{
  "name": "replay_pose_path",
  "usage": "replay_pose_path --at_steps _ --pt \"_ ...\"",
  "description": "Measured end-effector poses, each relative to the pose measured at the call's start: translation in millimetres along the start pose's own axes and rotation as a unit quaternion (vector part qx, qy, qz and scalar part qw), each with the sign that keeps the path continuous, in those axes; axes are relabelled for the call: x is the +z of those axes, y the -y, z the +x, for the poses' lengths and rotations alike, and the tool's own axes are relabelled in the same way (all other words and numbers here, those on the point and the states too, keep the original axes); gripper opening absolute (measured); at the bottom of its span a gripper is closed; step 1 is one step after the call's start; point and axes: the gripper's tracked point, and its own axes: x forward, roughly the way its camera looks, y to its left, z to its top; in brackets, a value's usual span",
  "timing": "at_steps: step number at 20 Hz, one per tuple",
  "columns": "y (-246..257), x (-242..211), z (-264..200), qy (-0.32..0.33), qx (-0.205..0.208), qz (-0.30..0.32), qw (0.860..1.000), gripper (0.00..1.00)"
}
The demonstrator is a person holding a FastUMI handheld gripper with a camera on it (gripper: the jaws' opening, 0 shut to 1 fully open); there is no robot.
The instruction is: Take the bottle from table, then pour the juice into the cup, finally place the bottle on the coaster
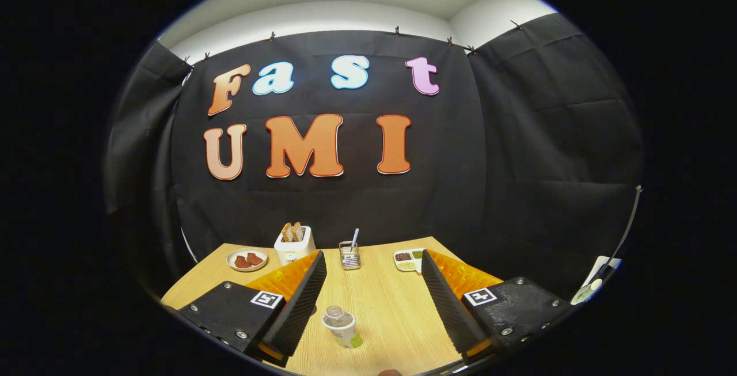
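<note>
Gripper view:
Gripper (373, 269): fingers spread wide, grasping nothing.
Bottle (341, 326): upright and uncapped on the wooden table (380, 301), low between the fingers, nearer the left one.
Bearing: about 7 o'clock from the fingertips.
Next move, likely: descend and centre on it.

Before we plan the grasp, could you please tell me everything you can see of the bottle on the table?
The bottle is small, with a clear neck and shoulder, a white wrap around its body and a green patch low on one side. It looks like plastic. It stands upright on the wooden table, seen from above, with no cap apparent on its mouth. It sits between the fingers of the open gripper, nearer the left finger, and neither finger touches it.
</note>
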Motion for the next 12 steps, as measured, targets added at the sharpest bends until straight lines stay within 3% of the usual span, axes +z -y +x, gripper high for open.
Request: replay_pose_path --at_steps 7,12 --pt "2.6 -3.9 -2.6 0.009 -0.005 -0.002 1.0 0.98" --pt "-3.7 -31.6 -4.8 0.001 0.007 0.01 1.0 0.98"
